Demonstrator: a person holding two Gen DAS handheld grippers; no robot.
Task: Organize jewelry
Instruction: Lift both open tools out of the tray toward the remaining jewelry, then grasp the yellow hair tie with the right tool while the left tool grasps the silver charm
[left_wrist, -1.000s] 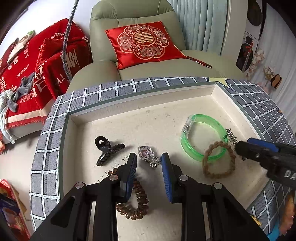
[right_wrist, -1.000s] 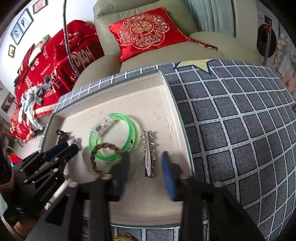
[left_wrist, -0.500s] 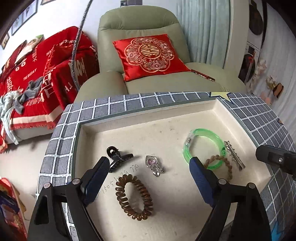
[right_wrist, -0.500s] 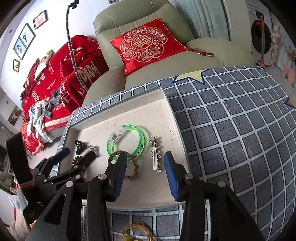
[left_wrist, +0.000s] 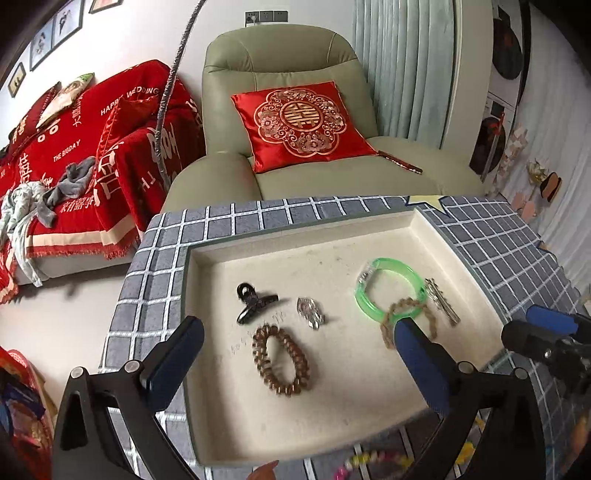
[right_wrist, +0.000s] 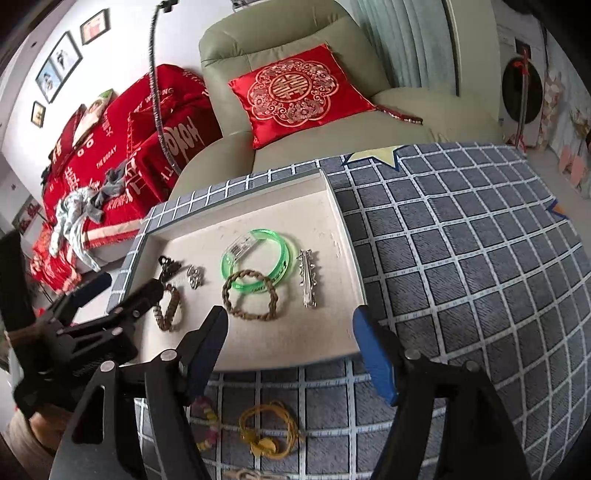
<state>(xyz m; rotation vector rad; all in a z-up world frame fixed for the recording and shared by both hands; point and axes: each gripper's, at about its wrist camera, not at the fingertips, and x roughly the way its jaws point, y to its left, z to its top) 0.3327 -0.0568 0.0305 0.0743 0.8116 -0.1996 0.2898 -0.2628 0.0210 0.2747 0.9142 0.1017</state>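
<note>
Nearest, on the checked cloth (right_wrist: 461, 280) in front of the tray (right_wrist: 334, 206), a yellow cord piece (right_wrist: 267, 434) and a pink-and-yellow beaded piece (right_wrist: 207, 424) are seen lying loose, outside the tray. Just above them the right gripper (right_wrist: 291, 345) is held with its jaws opening and nothing between them; the left gripper (left_wrist: 295, 354) is likewise spread wide, its jaws opening and empty, over the tray's near half. Inside the tray 6 pieces are laid out: a brown spiral hair tie (left_wrist: 279, 363) near the left, a braided brown band (right_wrist: 249, 293) near the middle, overlapping the rim of a green bangle (right_wrist: 258, 262), a silver spiked hair clip (right_wrist: 307, 278) to the right close to the right wall, and farther left a silver heart pendant (left_wrist: 310, 314) and a black claw clip (left_wrist: 253, 301). The likeliest fault is judged to be a snag: because the braided band lies across the bangle, either could be dragged along if the other is lifted. The loose pieces in front could also be swept off the cloth's near edge by a low gripper. The tray's raised walls leave little side room beside the spiked clip, whereas open floor is left at the tray's far half, and the cloth to the right is bare. Beyond stand an armchair (left_wrist: 295, 110) and a red cushion (left_wrist: 299, 122).
</note>
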